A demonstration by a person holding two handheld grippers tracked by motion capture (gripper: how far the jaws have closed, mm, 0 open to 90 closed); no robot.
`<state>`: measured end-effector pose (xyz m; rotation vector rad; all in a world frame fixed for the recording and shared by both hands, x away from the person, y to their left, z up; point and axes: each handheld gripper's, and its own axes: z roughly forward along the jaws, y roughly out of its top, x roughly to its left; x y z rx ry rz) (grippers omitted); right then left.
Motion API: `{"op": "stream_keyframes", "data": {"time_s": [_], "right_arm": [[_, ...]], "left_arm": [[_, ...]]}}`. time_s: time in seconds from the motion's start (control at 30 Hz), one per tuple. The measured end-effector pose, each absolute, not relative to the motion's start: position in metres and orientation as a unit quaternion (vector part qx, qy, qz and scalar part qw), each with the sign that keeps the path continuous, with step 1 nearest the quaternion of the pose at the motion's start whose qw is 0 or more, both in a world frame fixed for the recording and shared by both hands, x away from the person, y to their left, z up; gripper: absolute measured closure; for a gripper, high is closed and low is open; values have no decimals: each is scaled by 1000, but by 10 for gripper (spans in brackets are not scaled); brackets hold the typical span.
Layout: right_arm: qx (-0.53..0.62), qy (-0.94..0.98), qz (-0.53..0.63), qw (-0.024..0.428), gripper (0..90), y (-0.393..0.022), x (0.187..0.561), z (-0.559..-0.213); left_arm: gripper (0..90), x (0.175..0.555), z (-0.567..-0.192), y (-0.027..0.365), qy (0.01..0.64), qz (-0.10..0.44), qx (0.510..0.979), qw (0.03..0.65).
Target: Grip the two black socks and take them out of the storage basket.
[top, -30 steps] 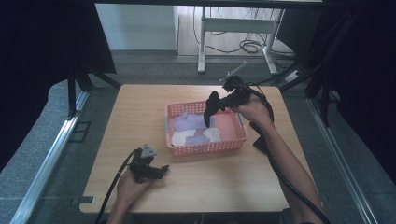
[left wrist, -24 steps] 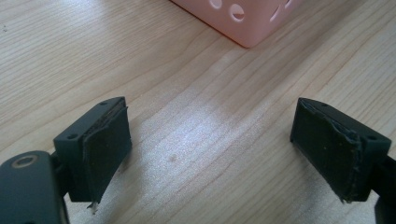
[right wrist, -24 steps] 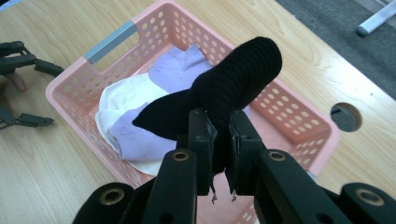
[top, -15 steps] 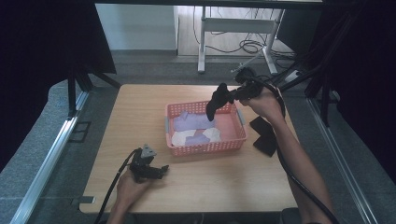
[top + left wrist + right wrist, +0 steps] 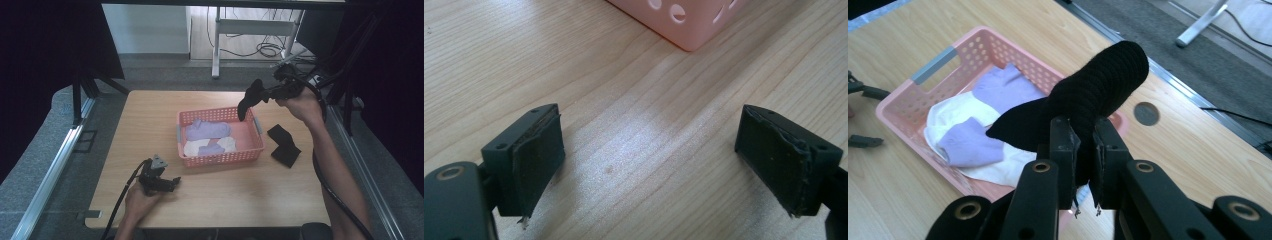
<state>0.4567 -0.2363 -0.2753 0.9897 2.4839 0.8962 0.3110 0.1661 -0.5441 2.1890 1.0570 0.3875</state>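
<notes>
While the right gripper [image 5: 1083, 145] clamps a black sock [image 5: 1088, 102] in the air above the far right corner of the pink basket [image 5: 220, 157], its jaws hide the sock's lower end. From above, purple socks [image 5: 207, 131] and white ones [image 5: 197, 147] lie in the basket, another black sock [image 5: 284, 145] just right of it. The left gripper [image 5: 649, 160] gapes empty over bare tabletop [image 5: 634, 115] near the basket's front left corner.

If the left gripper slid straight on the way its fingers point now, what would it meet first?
Probably the near corner of the pink basket. The left gripper is open, low over bare table, with nothing between its fingers; depth is hard to judge.
</notes>
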Motion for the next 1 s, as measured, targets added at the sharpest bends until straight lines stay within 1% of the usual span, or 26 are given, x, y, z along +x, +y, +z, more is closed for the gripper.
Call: {"op": "stream_keyframes", "data": {"time_s": [0.27,0.3,0.6,0.7,1.0], "right_arm": [[364,859,313,179,823,-263,452,-264],[372,855,313,183,823,-272,450,-261],[403,840,303,201,823,-307,443,-259],[420,834,293,204,822,-322,442,-265],[445,831,270,194,821,-342,444,-297]], "left_arm": [[120,311,-544,166,405,148,839,333],[120,311,-544,166,405,149,838,333],[120,311,-544,166,404,149,838,333],[119,311,-544,166,406,149,837,335],[120,311,-544,166,406,150,837,336]]}}
